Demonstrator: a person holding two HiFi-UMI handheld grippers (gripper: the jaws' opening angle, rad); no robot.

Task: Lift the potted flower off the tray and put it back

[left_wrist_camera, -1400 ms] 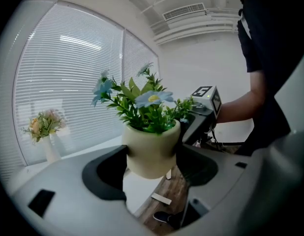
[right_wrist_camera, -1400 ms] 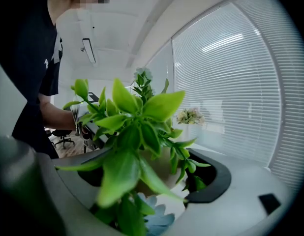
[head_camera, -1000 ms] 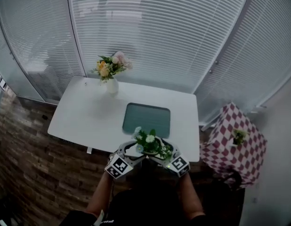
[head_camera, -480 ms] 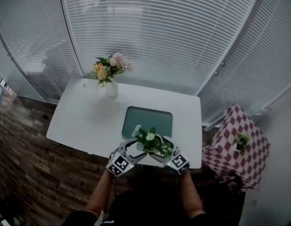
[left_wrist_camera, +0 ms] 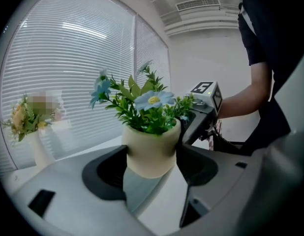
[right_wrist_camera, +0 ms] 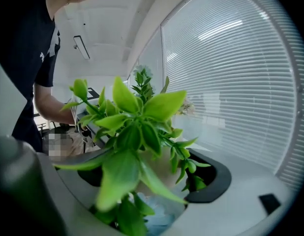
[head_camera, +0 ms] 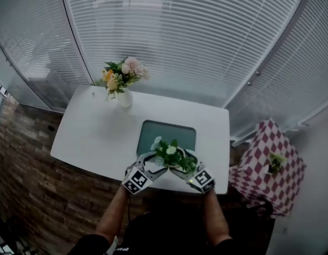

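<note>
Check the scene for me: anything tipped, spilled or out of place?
Nothing stands out. The potted flower sits upright, clamped between the left gripper and right gripper, near the tray's near edge. No soil shows on the table; the vase stands upright at its far corner.

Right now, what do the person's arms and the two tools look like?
The left tool and right tool have pale grey moulded bodies with black recessed pads inside the jaws. Each carries a cube with black-and-white square markers. The person wears a dark short-sleeved top, and the forearms are uncovered.
</note>
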